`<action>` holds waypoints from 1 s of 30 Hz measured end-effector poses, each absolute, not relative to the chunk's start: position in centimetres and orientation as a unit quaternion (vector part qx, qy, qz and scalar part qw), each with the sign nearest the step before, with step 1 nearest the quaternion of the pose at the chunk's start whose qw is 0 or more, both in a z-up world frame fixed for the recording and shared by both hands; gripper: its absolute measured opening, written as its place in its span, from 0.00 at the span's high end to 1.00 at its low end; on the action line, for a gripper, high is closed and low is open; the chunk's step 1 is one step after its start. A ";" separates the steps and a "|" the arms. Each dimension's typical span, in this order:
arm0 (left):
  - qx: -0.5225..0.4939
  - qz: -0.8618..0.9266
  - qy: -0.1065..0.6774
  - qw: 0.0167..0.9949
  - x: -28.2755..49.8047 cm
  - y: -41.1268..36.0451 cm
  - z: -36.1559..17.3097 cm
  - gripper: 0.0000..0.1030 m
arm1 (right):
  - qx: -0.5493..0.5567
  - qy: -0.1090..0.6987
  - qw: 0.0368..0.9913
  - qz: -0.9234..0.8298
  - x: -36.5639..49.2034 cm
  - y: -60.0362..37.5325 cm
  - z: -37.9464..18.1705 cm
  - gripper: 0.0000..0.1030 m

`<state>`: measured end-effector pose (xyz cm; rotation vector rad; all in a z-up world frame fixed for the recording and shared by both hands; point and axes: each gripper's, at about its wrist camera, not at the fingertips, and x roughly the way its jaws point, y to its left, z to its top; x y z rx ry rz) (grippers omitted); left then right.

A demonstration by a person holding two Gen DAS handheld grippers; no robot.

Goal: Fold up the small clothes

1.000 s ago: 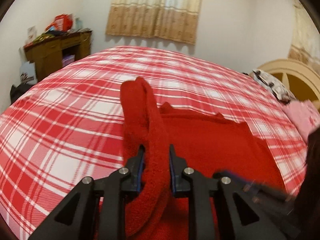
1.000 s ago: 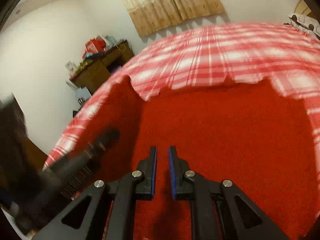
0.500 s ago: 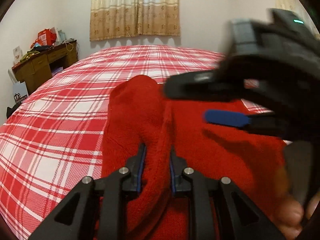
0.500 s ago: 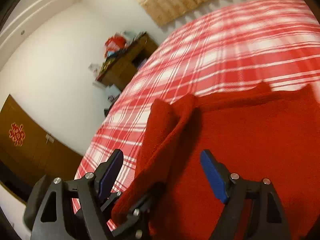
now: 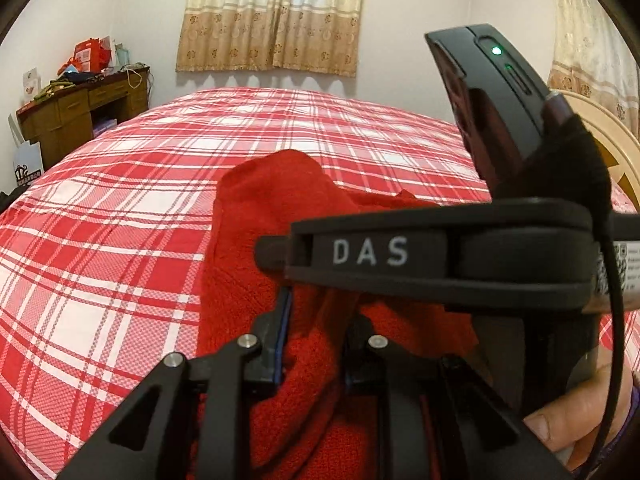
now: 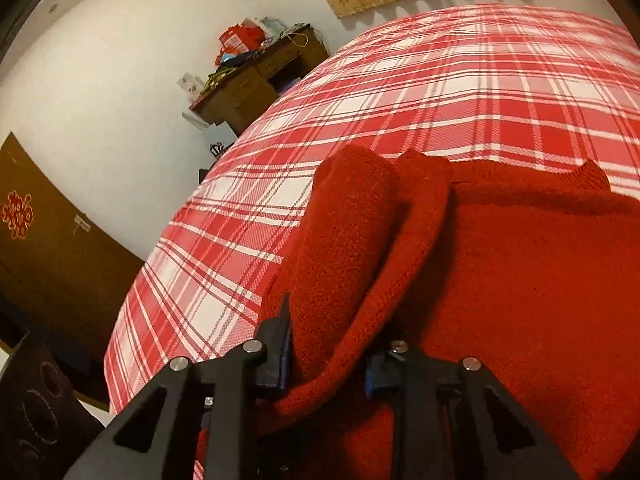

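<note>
A red knitted garment [image 6: 520, 280] lies on a red and white plaid bed [image 6: 440, 92]. Its left side is lifted into a thick fold [image 5: 256, 216]. My left gripper [image 5: 314, 340] is shut on the lower part of that fold. My right gripper [image 6: 326, 344] is closed around the same fold [image 6: 352, 240], right above the left gripper. In the left wrist view the right gripper's black body marked DAS [image 5: 440, 256] crosses just over the left fingers and hides the garment's right part. A thumb [image 5: 568, 428] shows at the lower right.
A wooden desk [image 5: 80, 112] with clutter stands at the far left by the wall. Curtains [image 5: 272, 16] hang behind the bed. A cream headboard [image 5: 616, 148] is at the right. A brown wardrobe [image 6: 44, 248] stands at the left in the right wrist view.
My right gripper opened, moved left over the left gripper and closed around the lifted fold. The left gripper kept its hold on the fold.
</note>
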<state>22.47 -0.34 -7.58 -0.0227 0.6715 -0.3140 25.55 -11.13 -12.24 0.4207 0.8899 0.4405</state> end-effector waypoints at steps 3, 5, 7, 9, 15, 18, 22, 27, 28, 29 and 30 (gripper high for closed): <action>-0.003 -0.151 0.329 0.932 22.4 -0.8 -7.3 0.79 | 0.207 0.421 0.858 0.208 25.3 -11.4 -12.1 0.76; -0.002 -0.150 0.330 0.932 22.3 -0.9 -7.1 0.79 | 0.202 0.419 0.861 0.207 25.2 -11.5 -11.8 0.77; -0.002 -0.150 0.330 0.932 22.3 -1.0 -6.8 0.79 | 0.197 0.415 0.864 0.205 24.9 -11.6 -11.2 0.77; -0.006 -0.153 0.329 0.932 22.1 -1.3 -6.2 0.79 | 0.193 0.410 0.868 0.203 24.6 -11.8 -10.6 0.77; -0.006 -0.161 0.340 0.927 22.7 -2.1 -5.3 0.79 | 0.187 0.406 0.872 0.200 23.8 -13.2 -9.6 0.77; -0.002 -0.166 0.344 0.924 22.7 -2.9 -4.9 0.79 | 0.180 0.404 0.875 0.196 23.2 -14.1 -9.2 0.77; 0.005 -0.174 0.343 0.923 22.3 -3.7 -4.8 0.79 | 0.172 0.404 0.879 0.187 22.4 -15.6 -8.8 0.77; 0.012 -0.180 0.347 0.921 22.2 -5.3 -4.9 0.79 | 0.175 0.403 0.881 0.178 21.4 -17.6 -8.8 0.77; 0.013 -0.182 0.347 0.920 22.1 -5.7 -4.9 0.79 | 0.174 0.402 0.882 0.176 21.1 -18.1 -8.7 0.77; 0.014 -0.184 0.347 0.920 22.0 -6.0 -4.8 0.79 | 0.173 0.400 0.883 0.175 20.9 -18.6 -8.6 0.77; 0.016 -0.186 0.347 0.919 21.9 -6.3 -4.7 0.79 | 0.171 0.400 0.884 0.173 20.6 -19.0 -8.5 0.77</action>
